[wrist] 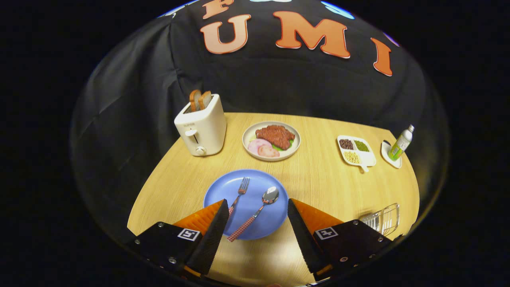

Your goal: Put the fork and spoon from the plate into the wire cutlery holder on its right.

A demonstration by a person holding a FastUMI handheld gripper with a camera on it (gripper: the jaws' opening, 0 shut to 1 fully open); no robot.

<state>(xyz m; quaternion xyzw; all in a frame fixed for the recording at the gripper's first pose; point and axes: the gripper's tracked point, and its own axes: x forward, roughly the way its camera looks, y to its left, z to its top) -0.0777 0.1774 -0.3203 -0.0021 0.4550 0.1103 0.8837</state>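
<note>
Gripper [257, 205] spread wide, holding nothing, fingers over the near part of the plate [223, 191]. Fork [239, 192] and spoon [261, 207] both lie on the plate between the fingers, handles toward the gripper; the fork sits close to the left finger. Wire holder [382, 218] stands on the table [318, 179] just right of the right finger. Toaster [201, 125], food plate [271, 140], divided dish [356, 150] and bottle [400, 143] lie well beyond the fingers.

A small grey brand word (too blurred to read) stands on the toaster's [201, 129] front.
</note>
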